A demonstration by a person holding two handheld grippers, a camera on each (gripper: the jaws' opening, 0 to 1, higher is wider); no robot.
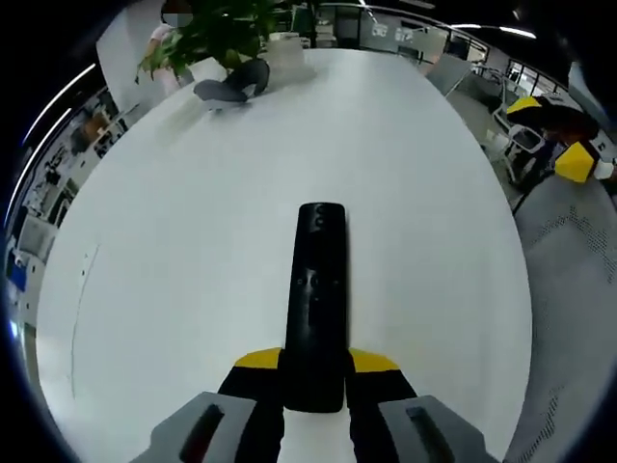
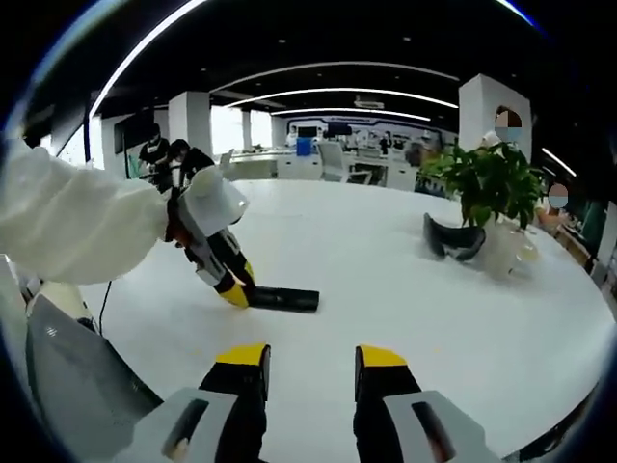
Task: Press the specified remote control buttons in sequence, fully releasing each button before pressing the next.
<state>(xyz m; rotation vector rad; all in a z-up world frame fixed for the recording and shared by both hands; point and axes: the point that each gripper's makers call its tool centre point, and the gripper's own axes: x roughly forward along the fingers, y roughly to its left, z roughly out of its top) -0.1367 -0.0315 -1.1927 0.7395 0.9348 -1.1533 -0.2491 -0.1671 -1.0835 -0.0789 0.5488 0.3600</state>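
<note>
A long black remote control [image 1: 318,289] lies on the white table [image 1: 193,222], pointing away from me. My left gripper [image 1: 315,363] is shut on its near end, yellow-tipped fingers [image 1: 258,360] pressed against both sides. In the right gripper view the same remote [image 2: 285,299] lies flat on the table [image 2: 386,260], with the left gripper [image 2: 231,289] clamped on its left end and a white sleeve [image 2: 77,222] behind it. My right gripper [image 2: 311,357] hovers above the table, open and holding nothing. It also appears far right, off the table edge [image 1: 552,135].
A potted plant [image 2: 492,183] in a clear pot stands at the table's far side, with a dark curved headset-like object [image 2: 453,241] beside it. Grey mesh chairs [image 1: 569,251] line the table's edge. People stand at the back [image 2: 154,154].
</note>
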